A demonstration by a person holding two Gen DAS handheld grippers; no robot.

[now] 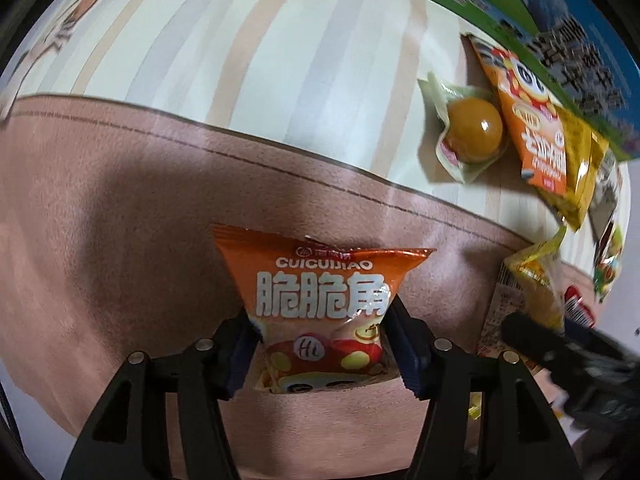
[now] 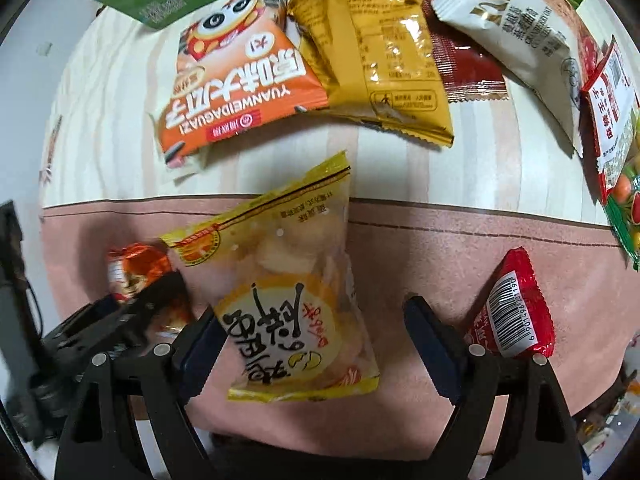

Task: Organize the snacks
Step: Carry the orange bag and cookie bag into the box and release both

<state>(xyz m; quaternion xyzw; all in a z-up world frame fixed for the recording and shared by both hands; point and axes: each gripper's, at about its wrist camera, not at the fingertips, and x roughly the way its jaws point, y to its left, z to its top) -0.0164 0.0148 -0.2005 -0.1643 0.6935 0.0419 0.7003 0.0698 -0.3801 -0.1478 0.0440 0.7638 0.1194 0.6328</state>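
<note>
The left gripper (image 1: 322,344) clamps an orange snack bag (image 1: 320,300) over the pink mat (image 1: 120,220), seemingly for sorting. The right gripper (image 2: 308,348) stands released around a yellow snack bag (image 2: 288,280); unsorted packets (image 2: 372,48) wait at twelve o'clock.

Orange snack packet (image 1: 324,304) between the left gripper (image 1: 322,344) pads, over a pink mat (image 1: 120,220)

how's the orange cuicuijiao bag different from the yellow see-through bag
The orange Cuicuijiao bag is opaque; the yellow see-through bag shows pale pieces inside. The left gripper pinches the orange bag; the right gripper stands open around the yellow one. Both are small sealed snack packs over the pink mat.
</note>
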